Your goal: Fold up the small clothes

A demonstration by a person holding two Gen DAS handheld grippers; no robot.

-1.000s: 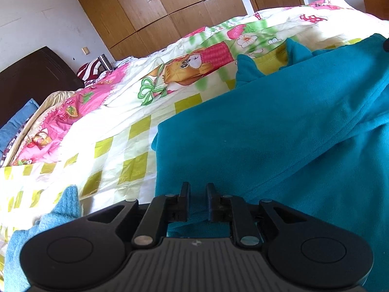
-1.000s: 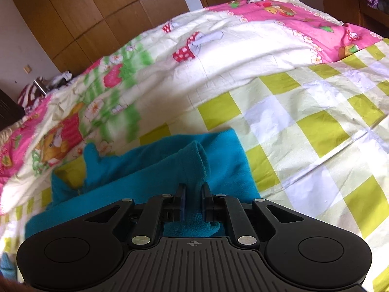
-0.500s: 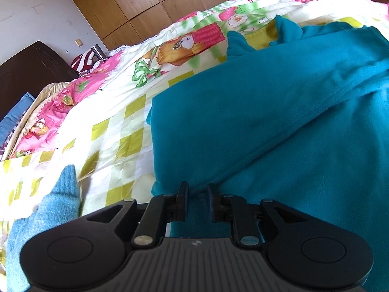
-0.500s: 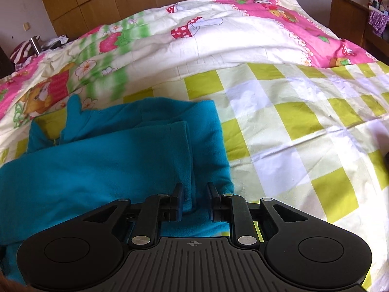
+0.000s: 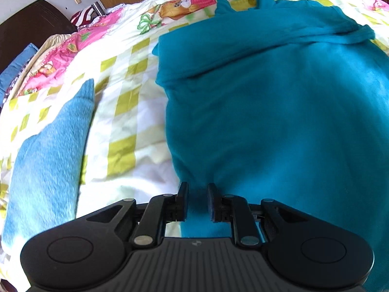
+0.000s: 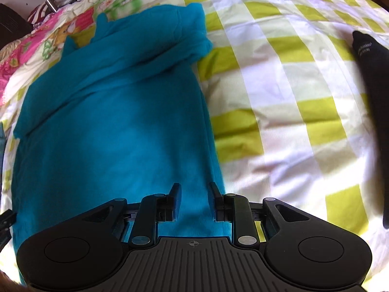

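Left tool point(image 5: 197, 200): fingers apart, lower centre | Right tool point(image 6: 193, 200): fingers apart | teal fleece garment point(image 5: 279, 112): flat on checked bed quilt point(image 6: 279, 92), frame centre.

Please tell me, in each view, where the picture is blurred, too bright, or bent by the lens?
Left wrist view: the light blue towel is smeared by motion, the bedspread partly overexposed. Right wrist view: the black sock is streaked, the checked squares bend toward the edges, and the teal garment looks soft.
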